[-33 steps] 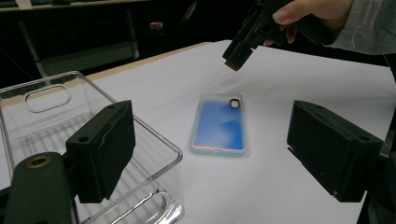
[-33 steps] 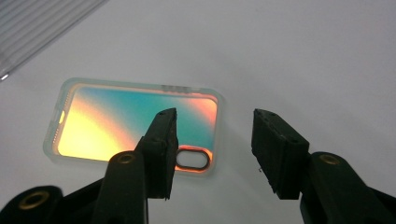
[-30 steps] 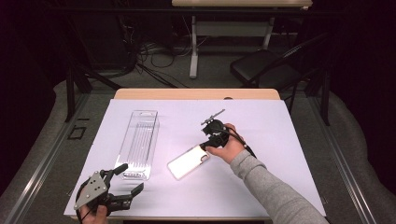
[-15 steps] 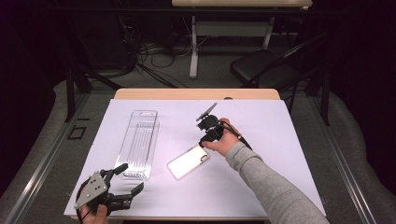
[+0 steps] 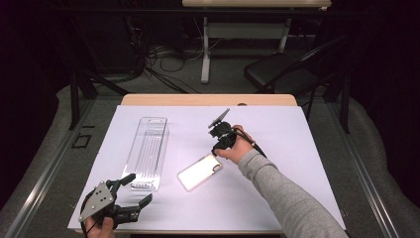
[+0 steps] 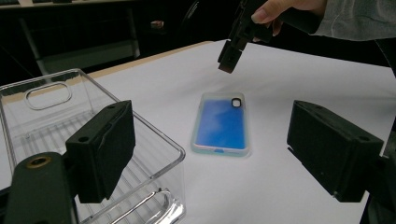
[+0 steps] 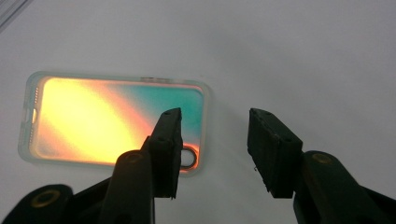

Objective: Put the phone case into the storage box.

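A phone case (image 5: pixel 199 171) with a shiny, iridescent face lies flat on the white table (image 5: pixel 297 148). My right gripper (image 5: pixel 217 150) points down just above its camera-hole end. In the right gripper view the jaws (image 7: pixel 215 116) stand apart: one hangs over the case (image 7: pixel 93 121), the other over bare table. They have just been closing, with nothing between them. My left gripper (image 5: pixel 140 189) rests open at the near left corner, beside the clear plastic bin (image 5: pixel 146 151). In the left gripper view its jaws (image 6: pixel 210 116) frame the case (image 6: pixel 221 125), with the right gripper (image 6: pixel 229 60) above.
The bin (image 6: pixel 56 107) lies lengthwise on the table's left half, with a handle slot at its far end. A cable trails from the right gripper (image 5: pixel 257 148). Beyond the table's wooden far edge (image 5: pixel 208 99) stand a black chair (image 5: pixel 282 74) and desk legs.
The right hand has shifted slightly toward the far left over the case's end. The left gripper, the case and the bin have stayed put.
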Available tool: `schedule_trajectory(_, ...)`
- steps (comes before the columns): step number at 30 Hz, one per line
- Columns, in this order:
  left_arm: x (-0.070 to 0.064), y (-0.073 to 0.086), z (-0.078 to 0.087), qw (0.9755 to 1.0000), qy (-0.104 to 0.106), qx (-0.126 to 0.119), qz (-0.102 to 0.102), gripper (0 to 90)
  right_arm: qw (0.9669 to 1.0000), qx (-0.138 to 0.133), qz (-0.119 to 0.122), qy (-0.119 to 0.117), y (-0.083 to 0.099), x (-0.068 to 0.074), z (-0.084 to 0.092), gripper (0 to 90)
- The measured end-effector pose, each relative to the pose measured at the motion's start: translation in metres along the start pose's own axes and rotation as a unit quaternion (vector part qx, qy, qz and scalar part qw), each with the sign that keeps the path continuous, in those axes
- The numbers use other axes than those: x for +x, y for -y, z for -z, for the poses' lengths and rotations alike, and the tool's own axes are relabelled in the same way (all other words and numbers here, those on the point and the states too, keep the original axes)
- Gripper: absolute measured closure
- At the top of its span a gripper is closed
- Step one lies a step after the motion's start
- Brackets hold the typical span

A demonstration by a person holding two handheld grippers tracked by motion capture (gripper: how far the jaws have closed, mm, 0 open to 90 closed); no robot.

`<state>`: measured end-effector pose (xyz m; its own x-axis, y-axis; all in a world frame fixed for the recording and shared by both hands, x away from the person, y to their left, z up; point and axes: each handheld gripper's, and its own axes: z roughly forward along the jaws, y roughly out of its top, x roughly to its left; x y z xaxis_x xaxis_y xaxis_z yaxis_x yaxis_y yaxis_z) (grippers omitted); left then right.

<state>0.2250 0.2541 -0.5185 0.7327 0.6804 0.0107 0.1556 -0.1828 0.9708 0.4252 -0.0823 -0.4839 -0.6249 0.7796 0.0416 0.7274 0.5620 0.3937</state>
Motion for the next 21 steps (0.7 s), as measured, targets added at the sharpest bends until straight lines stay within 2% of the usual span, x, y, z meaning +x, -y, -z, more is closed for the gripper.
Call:
schedule_trajectory(1,0.0,0.0,0.0,1.0,0.0,0.0,0.0,15.7,0.9999,-0.015,-0.004,-0.001,0.001,0.001,-0.003,56.1)
schedule_trajectory(3,0.0,0.0,0.0,1.0,0.001,0.0,0.0,15.7,1.0,0.004,-0.006,-0.001,0.0,0.001,-0.003,58.2)
schedule_trajectory(5,0.0,0.0,0.0,1.0,0.001,0.0,0.0,15.7,0.9999,0.01,-0.01,-0.003,-0.001,0.001,-0.004,58.4)
schedule_trajectory(6,0.0,0.0,0.0,1.0,0.0,0.001,0.0,15.7,0.9999,0.002,-0.01,-0.002,0.0,0.001,-0.006,58.4)
schedule_trajectory(7,0.0,0.0,0.0,1.0,0.0,0.001,0.0,15.7,0.9999,0.012,-0.01,0.0,-0.001,0.001,-0.005,58.8)
schedule_trajectory(9,0.0,0.0,0.0,1.0,0.0,0.0,0.0,15.7,0.9999,0.005,-0.013,-0.002,-0.001,0.003,-0.008,59.5)
schedule_trajectory(10,0.0,0.0,0.0,1.0,0.001,0.0,0.001,15.7,1.0,0.009,-0.003,0.001,-0.001,0.002,-0.008,60.2)
schedule_trajectory(13,0.0,0.0,0.0,1.0,0.002,0.001,0.0,15.7,0.9999,0.012,0.0,0.002,-0.001,0.003,-0.01,61.8)
schedule_trajectory(21,0.001,0.001,0.0,1.0,0.003,0.001,0.001,15.7,0.9998,0.018,-0.006,0.001,0.001,0.002,-0.021,65.1)
